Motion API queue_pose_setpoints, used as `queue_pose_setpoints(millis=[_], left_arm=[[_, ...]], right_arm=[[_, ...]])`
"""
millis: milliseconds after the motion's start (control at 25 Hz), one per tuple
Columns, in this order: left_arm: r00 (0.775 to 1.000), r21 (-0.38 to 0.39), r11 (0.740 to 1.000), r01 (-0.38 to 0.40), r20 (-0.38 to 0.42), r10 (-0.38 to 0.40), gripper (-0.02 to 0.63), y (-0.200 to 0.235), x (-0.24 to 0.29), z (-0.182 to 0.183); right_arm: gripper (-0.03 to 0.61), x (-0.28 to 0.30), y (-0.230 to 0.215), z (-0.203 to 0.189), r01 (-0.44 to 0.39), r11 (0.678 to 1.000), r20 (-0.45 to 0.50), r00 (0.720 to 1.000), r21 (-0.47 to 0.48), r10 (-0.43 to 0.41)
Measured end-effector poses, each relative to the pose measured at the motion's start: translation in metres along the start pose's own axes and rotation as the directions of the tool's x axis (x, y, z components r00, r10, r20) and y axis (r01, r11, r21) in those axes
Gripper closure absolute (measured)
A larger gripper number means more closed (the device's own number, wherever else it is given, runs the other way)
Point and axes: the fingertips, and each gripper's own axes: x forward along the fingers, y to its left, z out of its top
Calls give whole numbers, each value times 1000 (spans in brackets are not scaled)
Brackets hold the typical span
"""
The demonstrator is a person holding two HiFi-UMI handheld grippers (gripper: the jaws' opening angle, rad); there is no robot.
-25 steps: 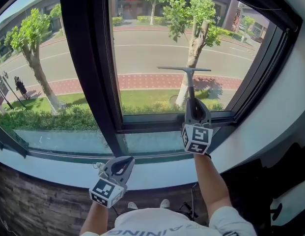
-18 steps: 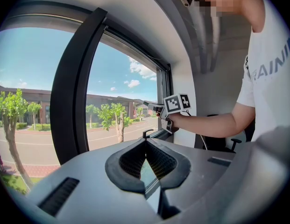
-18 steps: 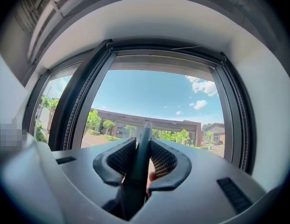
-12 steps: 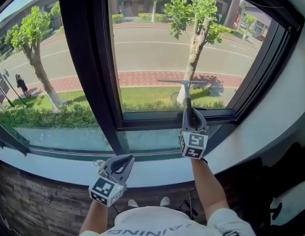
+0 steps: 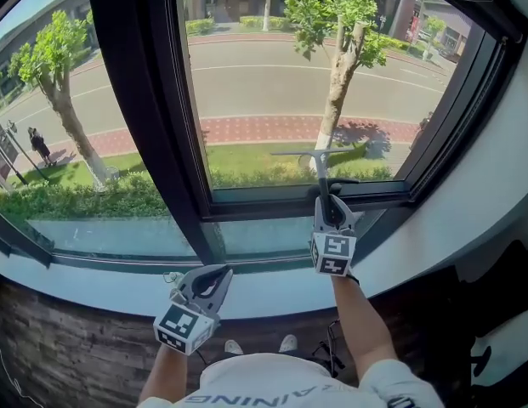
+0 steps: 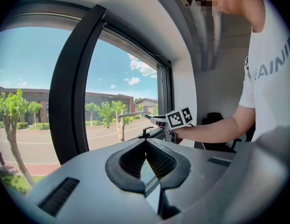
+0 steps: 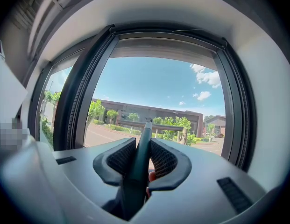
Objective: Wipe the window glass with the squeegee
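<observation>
Here's the danger: the squeegee (image 5: 320,155) sits low on the window glass (image 5: 281,83), its blade just above the lower frame (image 5: 272,198), and any further pull down looks likely to knock the rubber edge against that frame and lift it off the pane, leaving a wet streak. A dark latch (image 5: 343,181) sits on the lower frame just beside the squeegee's shaft, and I'd say the blade could snag on it if the stroke drifts sideways. The blade also looks slightly tilted against the lower frame, so uneven pressure may leave one end unwiped. Now the right gripper (image 5: 332,207): it hangs just below the lower frame, its jaws clamped tight round the squeegee's dark handle, which runs up between them toward the glass. The left gripper (image 5: 209,282) waits lower down, well below the lower frame, jaws closed tip to tip on nothing, touching nothing.
</observation>
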Motion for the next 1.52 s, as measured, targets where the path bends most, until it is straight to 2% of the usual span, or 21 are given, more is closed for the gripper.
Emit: queue_pose_setpoints(millis=[680, 1000, 1120, 1280, 1400, 1520], left_arm=[[999, 4, 1000, -8, -31, 8, 597, -13, 12, 0], [999, -11, 999, -35, -42, 35, 597, -20, 18, -2], [997, -24, 998, -59, -48, 58, 597, -23, 19, -3], [992, -51, 992, -117, -52, 114, 597, -23, 18, -9], [985, -95, 981, -170, -29, 168, 597, -19, 16, -11], [979, -106, 973, -204, -14, 204, 597, -12, 12, -13]], right_arm=[[479, 0, -2, -52, -22, 1000, -81, 996, -8, 21], [479, 0, -2, -77, -25, 998, -137, 990, 54, 33], [479, -5, -1, -72, -46, 997, -100, 994, 58, 52], [479, -35, 0, -45, -102, 991, 8, 995, 87, 101], [479, -63, -2, -27, -140, 980, 86, 988, 139, 129], [479, -77, 1, -15, -177, 973, 129, 979, 147, 159]])
